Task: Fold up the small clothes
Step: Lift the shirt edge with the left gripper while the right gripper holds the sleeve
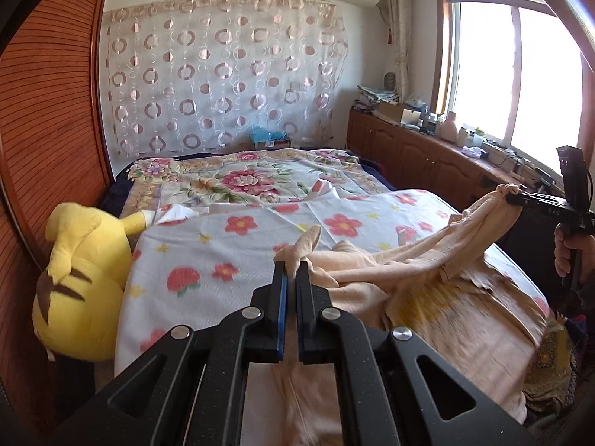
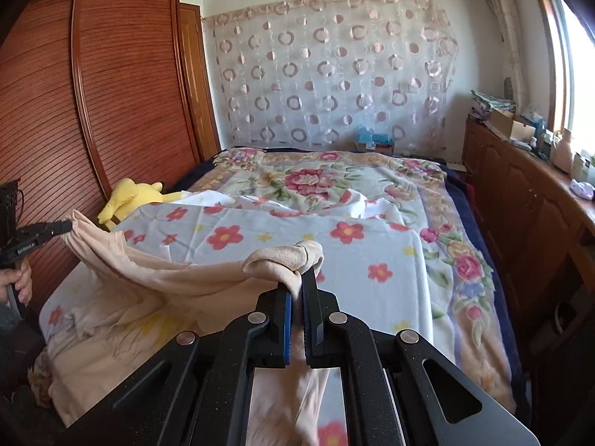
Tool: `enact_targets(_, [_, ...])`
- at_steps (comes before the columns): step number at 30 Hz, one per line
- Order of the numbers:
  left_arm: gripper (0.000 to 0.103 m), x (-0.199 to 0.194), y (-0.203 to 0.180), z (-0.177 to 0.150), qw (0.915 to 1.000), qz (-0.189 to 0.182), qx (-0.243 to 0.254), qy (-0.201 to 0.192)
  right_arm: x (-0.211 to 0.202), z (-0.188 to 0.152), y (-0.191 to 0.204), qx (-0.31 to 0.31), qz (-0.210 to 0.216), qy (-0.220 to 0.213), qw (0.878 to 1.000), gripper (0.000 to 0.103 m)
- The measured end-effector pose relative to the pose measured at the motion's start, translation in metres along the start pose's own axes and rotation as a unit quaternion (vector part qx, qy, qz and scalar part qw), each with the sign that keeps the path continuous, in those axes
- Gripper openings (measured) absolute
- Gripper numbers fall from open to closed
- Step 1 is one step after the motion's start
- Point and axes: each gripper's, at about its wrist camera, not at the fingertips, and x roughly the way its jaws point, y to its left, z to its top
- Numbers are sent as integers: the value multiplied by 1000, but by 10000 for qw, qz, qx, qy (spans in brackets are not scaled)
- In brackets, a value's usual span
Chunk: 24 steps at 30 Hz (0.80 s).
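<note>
A peach-coloured small garment [image 1: 401, 260] is held up over the near end of the bed, stretched between both grippers. My left gripper [image 1: 292, 265] is shut on one edge of it; a tuft of cloth sticks out past the fingertips. My right gripper [image 2: 297, 278] is shut on the other edge, bunched into a roll above the fingers. The garment [image 2: 156, 271] sags in the middle and its lower part lies crumpled on the bed. The right gripper shows in the left wrist view [image 1: 515, 197], and the left gripper in the right wrist view [image 2: 65, 227].
The bed carries a white blanket with red flowers [image 2: 334, 256] over a floral bedspread [image 2: 319, 182]. A yellow plush toy [image 1: 81, 278] lies at the bed's left side, against a slatted wooden wardrobe [image 2: 111, 93]. A wooden cabinet [image 1: 420, 152] with clutter runs under the window on the right.
</note>
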Motion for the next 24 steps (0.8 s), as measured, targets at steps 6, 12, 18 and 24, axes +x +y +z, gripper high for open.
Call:
enact_targets(6, [5, -34, -8, -53, 9997, -108, -81, 222, -55, -60, 13, -56, 78, 73, 9999, 4])
enact_targets(12, [5, -70, -13, -72, 9993, -231, -223, 208, -101, -98, 5, 197, 76, 269, 9994, 4])
enact_targets(18, [6, -57, -23, -88, 9979, 33, 152, 632, -95, -108, 9, -35, -1, 827, 9966, 5])
enact_targets(24, [34, -57, -14, -88, 9979, -78, -4, 648, -75, -95, 10, -94, -180, 1054, 9942, 23])
